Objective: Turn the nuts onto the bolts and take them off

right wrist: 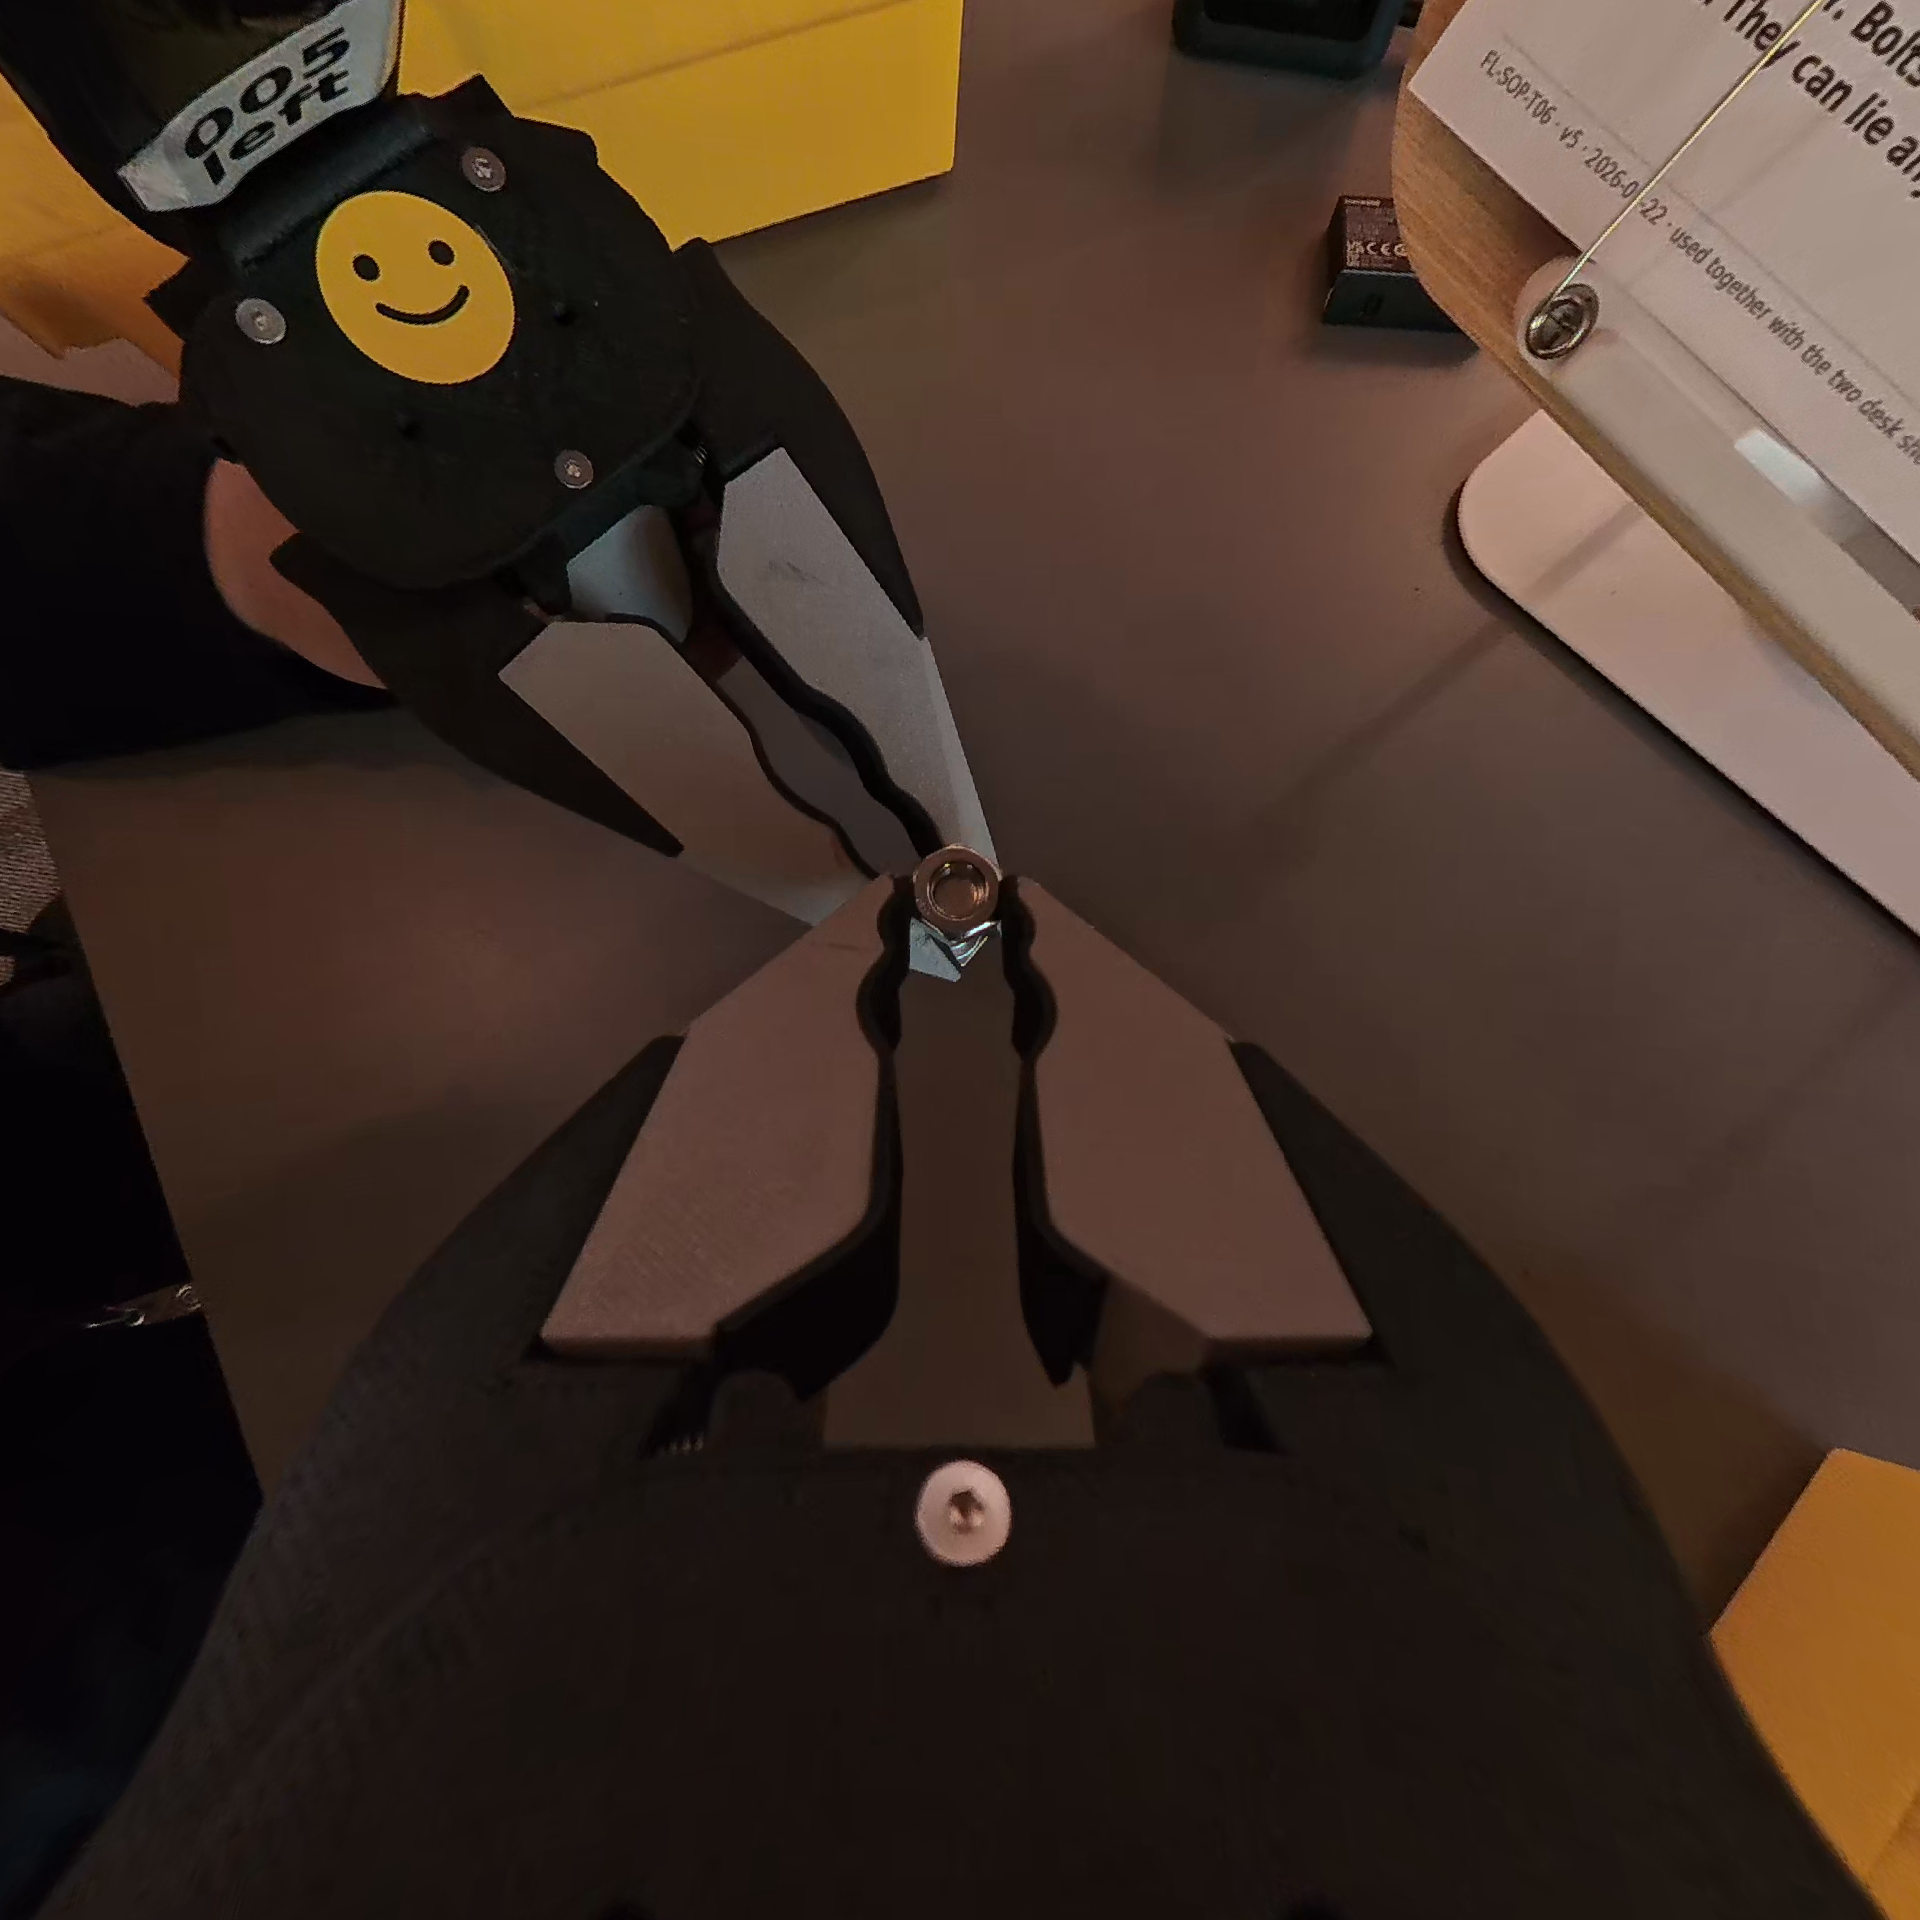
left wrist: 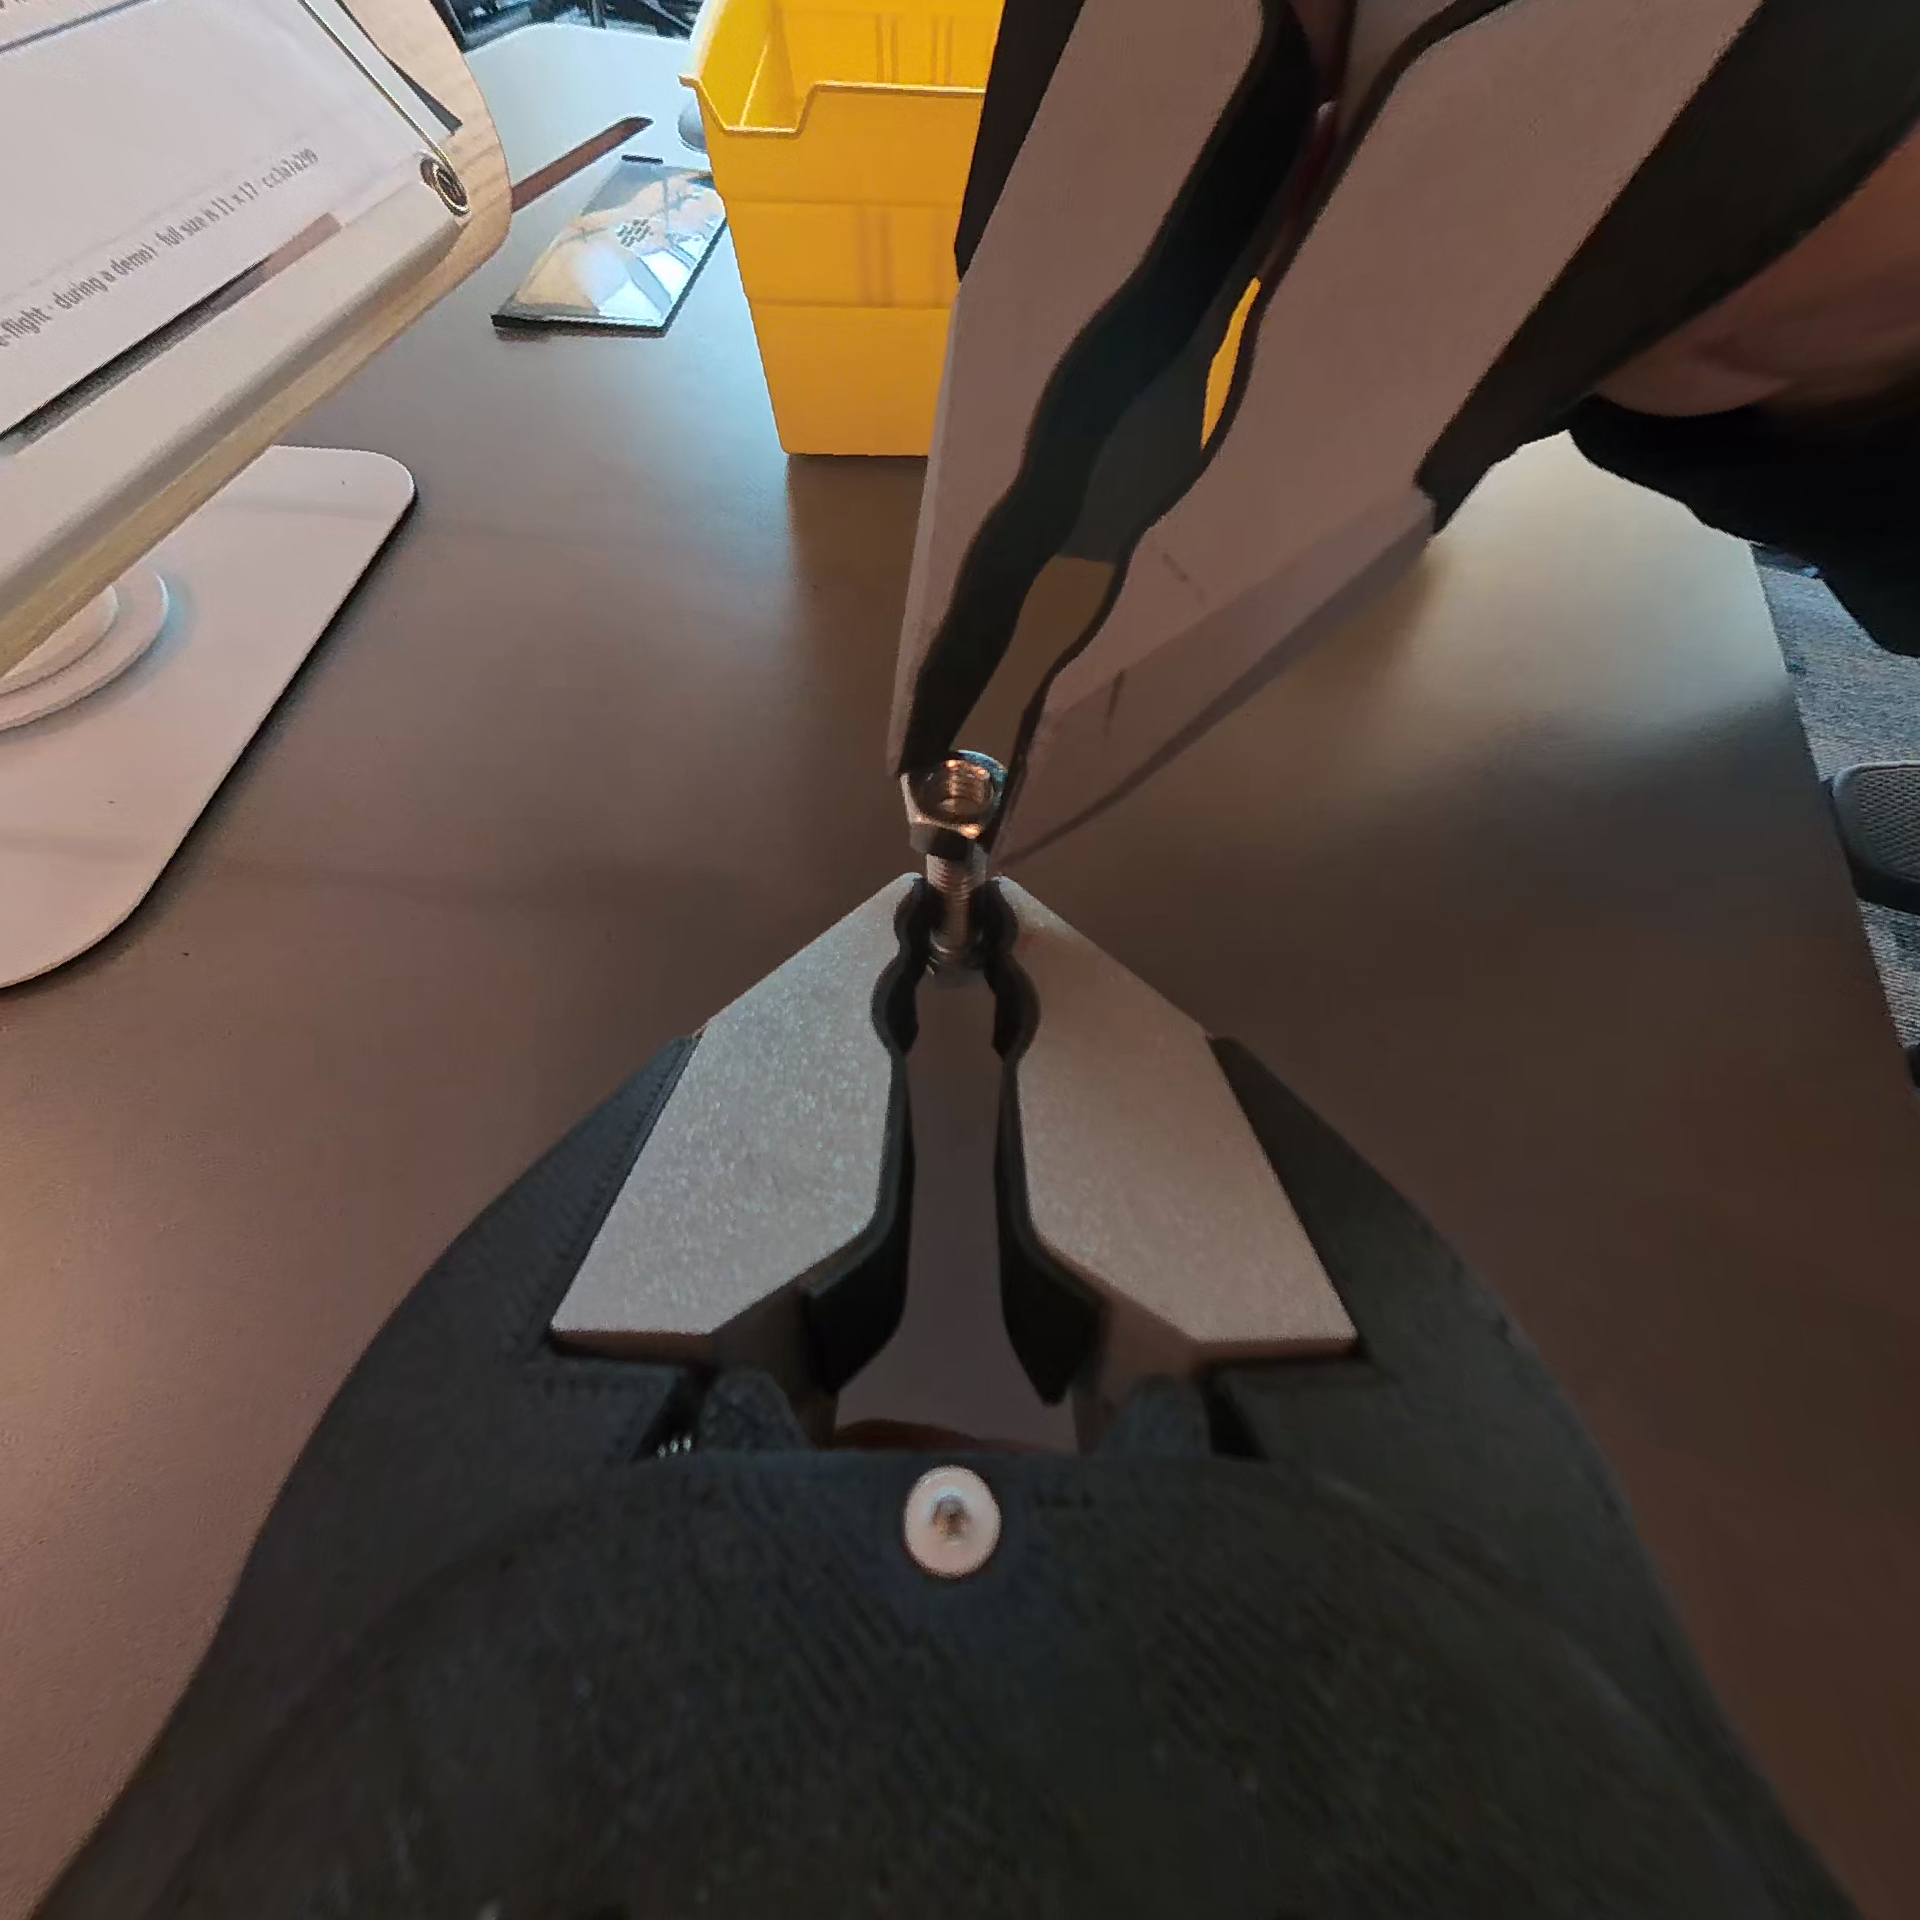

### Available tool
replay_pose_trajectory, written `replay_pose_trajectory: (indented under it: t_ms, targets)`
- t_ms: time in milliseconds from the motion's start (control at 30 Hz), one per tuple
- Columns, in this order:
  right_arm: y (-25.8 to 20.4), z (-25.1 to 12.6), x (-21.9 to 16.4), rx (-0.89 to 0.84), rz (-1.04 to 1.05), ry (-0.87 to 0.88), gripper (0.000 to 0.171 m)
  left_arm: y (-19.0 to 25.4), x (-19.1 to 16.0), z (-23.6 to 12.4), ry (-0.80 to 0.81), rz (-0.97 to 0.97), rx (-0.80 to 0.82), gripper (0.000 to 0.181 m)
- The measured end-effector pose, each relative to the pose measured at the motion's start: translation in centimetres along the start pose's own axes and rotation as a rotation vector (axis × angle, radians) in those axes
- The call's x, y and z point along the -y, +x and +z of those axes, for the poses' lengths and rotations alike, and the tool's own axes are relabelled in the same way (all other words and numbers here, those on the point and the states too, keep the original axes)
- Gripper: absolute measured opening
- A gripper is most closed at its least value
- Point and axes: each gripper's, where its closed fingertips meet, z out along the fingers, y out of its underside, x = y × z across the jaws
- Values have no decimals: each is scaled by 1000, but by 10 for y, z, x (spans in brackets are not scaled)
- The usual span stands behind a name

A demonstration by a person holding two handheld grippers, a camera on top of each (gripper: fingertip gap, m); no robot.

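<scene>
In the left wrist view my left gripper [left wrist: 954,920] is shut on a small steel bolt [left wrist: 953,904] that points forward out of the tips. My right gripper [left wrist: 956,805] comes down from above and is shut on a steel hex nut [left wrist: 956,800], right at the bolt's tip. The nut's hole looks empty; I cannot tell whether the threads are engaged. In the right wrist view the right gripper [right wrist: 956,920] holds the nut [right wrist: 956,894]. The left gripper [right wrist: 935,862], with a yellow smiley on its body, reaches in from the upper left. The bolt is hidden there.
A yellow bin [left wrist: 842,260] stands behind the grippers on the dark table [left wrist: 520,831]. A sign holder on a white base [left wrist: 156,675] is at the left, with a flat black card [left wrist: 613,260] behind it. The table edge [left wrist: 1787,644] is at the right. Another yellow bin [right wrist: 1829,1662] is near the right gripper. My left and right fingertips are right by each other.
</scene>
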Motion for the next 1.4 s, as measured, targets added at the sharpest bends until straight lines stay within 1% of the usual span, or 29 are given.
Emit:
replay_pose_trajectory:
  t_ms: [700, 833, 967, 1100, 1200, 1400]
  targets:
    - [1, -2, 1, 5, -10, 25, 14, -1, 1, -1, 6, -4, 3, 8]
    - [2, -4, 3, 5, -8, 41, 15, -2, 1, -1, 6, -4, 5, 8]
    - [3, -10, 3, 4, -8, 67, 22, -2, 2, -1, 9, 0, 8, 8]
    - [2, -25, 7, 56, -28, 197, 27, -2, 4, -3, 22, 4, 6, 7]
    - [-3, -38, 9, 172, -79, 343, 28, 1, 4, -4, 28, 0, -15, 7]
    - [-6, -41, -2, 342, -78, 476, 32, 14, 11, -5, 72, 3, -96, 8]
